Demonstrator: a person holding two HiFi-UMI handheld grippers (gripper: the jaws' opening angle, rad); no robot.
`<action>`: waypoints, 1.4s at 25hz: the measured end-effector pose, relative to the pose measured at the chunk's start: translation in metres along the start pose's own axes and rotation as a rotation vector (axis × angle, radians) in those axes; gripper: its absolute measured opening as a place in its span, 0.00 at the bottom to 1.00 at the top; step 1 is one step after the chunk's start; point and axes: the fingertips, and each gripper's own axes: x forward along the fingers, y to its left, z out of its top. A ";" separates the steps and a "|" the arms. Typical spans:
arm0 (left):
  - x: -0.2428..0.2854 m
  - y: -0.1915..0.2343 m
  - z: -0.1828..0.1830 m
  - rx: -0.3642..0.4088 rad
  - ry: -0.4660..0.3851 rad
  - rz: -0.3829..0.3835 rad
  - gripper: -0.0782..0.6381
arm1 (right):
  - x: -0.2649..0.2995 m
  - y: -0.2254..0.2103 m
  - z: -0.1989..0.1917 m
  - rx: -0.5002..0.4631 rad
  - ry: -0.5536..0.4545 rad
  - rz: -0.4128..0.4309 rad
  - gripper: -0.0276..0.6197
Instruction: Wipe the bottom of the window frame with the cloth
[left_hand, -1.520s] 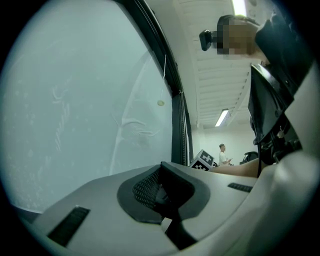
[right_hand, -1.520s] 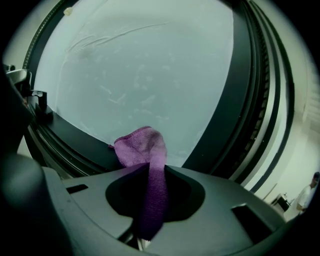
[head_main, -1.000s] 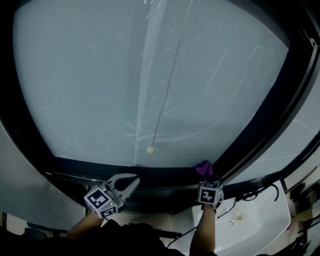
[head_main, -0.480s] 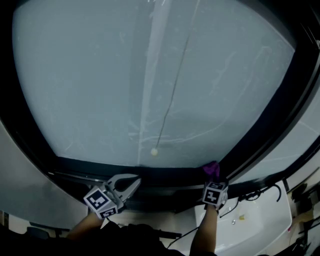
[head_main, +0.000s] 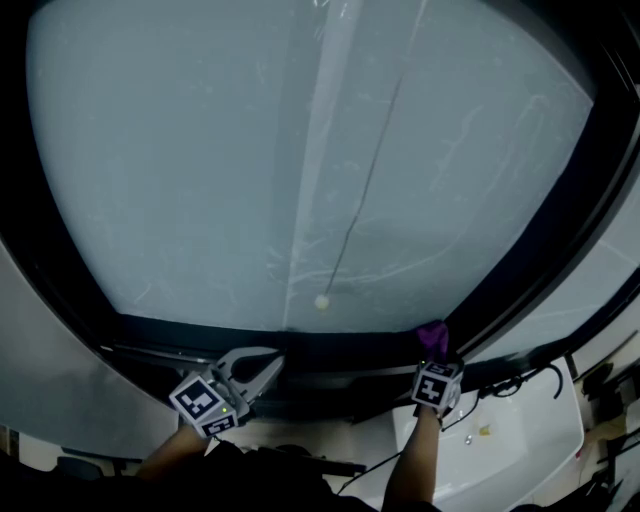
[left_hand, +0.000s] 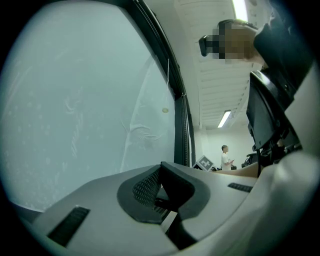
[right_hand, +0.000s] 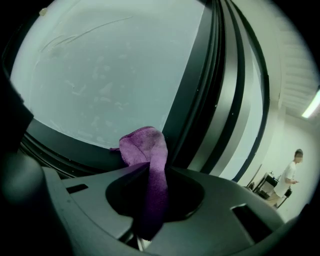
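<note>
**Cloth at the corner of the window frame**

In the head view, the right gripper (head_main: 434, 356) was clamped on the purple cloth (head_main: 432, 337). The cloth touched the bottom of the window frame (head_main: 340, 347), close to its right corner. The left gripper (head_main: 262, 366) hung near the frame's bottom edge, further left.

In the left gripper view, its jaws were pressed together with nothing between them. Only glass (left_hand: 75, 110) lay ahead.

In the right gripper view, just a small bunch of cloth stuck out past the jaws. A hard push could probably make the jaws scrape the frame. A quick drag could pull the cloth loose.
</note>
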 end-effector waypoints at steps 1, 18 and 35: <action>-0.001 0.000 0.000 0.000 0.001 -0.003 0.10 | 0.000 -0.002 -0.003 0.005 0.008 -0.009 0.14; -0.012 0.001 0.004 -0.015 -0.015 -0.083 0.10 | -0.035 -0.004 -0.043 0.090 0.085 -0.037 0.14; -0.019 -0.022 0.009 -0.067 -0.058 -0.221 0.10 | -0.189 0.017 -0.082 0.266 -0.171 0.048 0.14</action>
